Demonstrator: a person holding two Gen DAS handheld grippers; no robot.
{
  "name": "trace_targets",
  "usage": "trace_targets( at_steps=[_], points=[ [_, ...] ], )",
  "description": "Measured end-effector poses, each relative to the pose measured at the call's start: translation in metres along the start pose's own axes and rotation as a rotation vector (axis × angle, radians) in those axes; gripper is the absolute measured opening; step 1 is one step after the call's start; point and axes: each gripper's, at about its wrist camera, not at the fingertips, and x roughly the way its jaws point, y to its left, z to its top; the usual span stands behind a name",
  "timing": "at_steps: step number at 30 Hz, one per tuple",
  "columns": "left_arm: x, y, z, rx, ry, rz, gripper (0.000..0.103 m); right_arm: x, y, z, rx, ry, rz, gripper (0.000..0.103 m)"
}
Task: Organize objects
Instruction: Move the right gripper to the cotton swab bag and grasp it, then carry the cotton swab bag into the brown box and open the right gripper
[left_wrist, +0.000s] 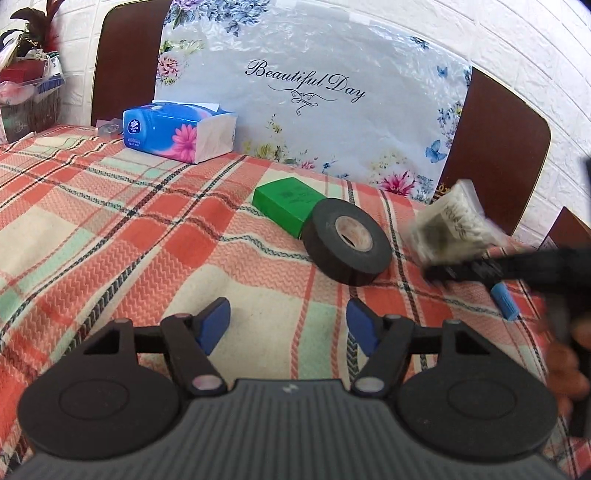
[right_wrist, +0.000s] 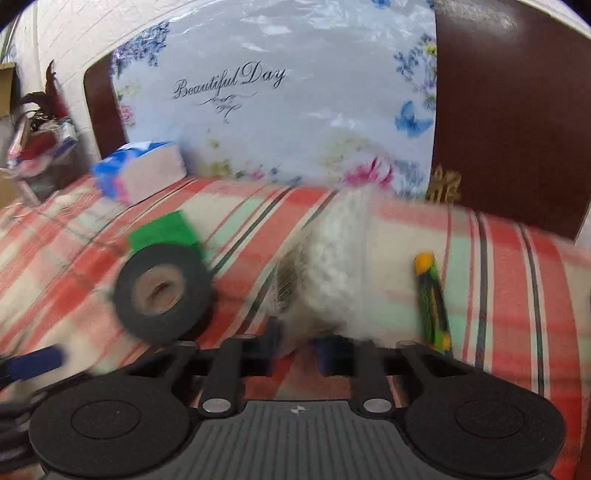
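My right gripper (right_wrist: 300, 349) is shut on a clear plastic bag (right_wrist: 332, 266) of small white pieces, which is blurred and sticks out ahead of the fingers. The left wrist view shows the same bag (left_wrist: 452, 229) lifted at the right edge, over the right gripper's dark finger (left_wrist: 465, 269). My left gripper (left_wrist: 288, 325) stands open low over the plaid tablecloth (left_wrist: 110, 221), with nothing between its blue pads. Ahead of it lie a black tape roll (left_wrist: 347, 242) and a green box (left_wrist: 288, 201) that touch each other. The roll (right_wrist: 162, 291) and box (right_wrist: 162, 230) also show left of the bag.
A blue tissue pack (left_wrist: 177, 131) lies at the back left. A floral "Beautiful Day" sheet (left_wrist: 314, 92) and brown chair backs (left_wrist: 495, 151) stand behind the table. A small blue cap-like item (left_wrist: 504, 304) lies at the right, and a green and orange pen (right_wrist: 432, 302) beside the bag.
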Motion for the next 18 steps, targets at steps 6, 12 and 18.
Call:
trace_targets(
  at_steps=[6,12,18],
  points=[
    [0.000,-0.005,-0.001,0.031,0.009,0.001,0.073,-0.090,0.003,-0.088,-0.024,-0.014,0.012,0.010],
    [0.002,-0.025,-0.004,0.153,0.041,0.023,0.074,-0.163,-0.023,-0.142,0.119,-0.016,-0.052,0.038],
    [-0.012,-0.055,0.000,0.188,0.141,-0.078,0.074,-0.198,-0.048,-0.165,0.235,-0.106,-0.240,0.071]
  ],
)
